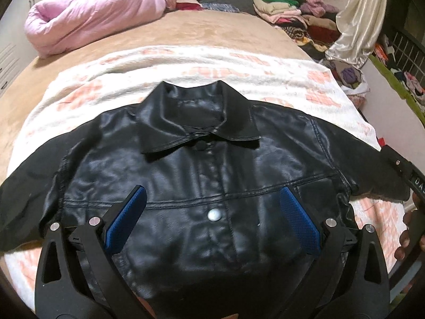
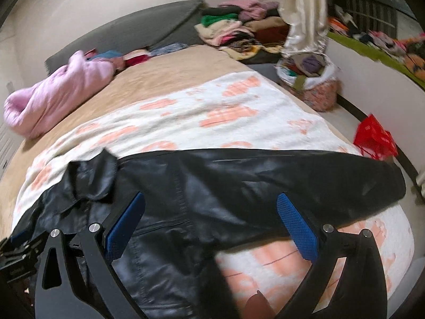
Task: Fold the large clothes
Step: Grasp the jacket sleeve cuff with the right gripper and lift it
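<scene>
A black leather jacket [image 1: 202, 175] lies flat and face up on a white blanket with pink checks [image 1: 186, 66], collar away from me, both sleeves spread out sideways. My left gripper [image 1: 212, 194] hovers over the jacket's chest, open, its blue pads [image 1: 124, 218] on either side of a silver snap button [image 1: 214, 214]. In the right wrist view the same jacket [image 2: 212, 186] shows from its right side, the sleeve [image 2: 318, 175] stretched toward the bed's edge. My right gripper [image 2: 211, 199] hangs open above the sleeve's shoulder end, holding nothing.
A rolled pink quilt [image 1: 87, 18] lies at the far left of the bed. Piles of folded clothes [image 1: 292, 13] sit at the far right, near a cream satin cloth [image 1: 356, 21]. A red bag [image 2: 374, 138] sits on the floor to the right.
</scene>
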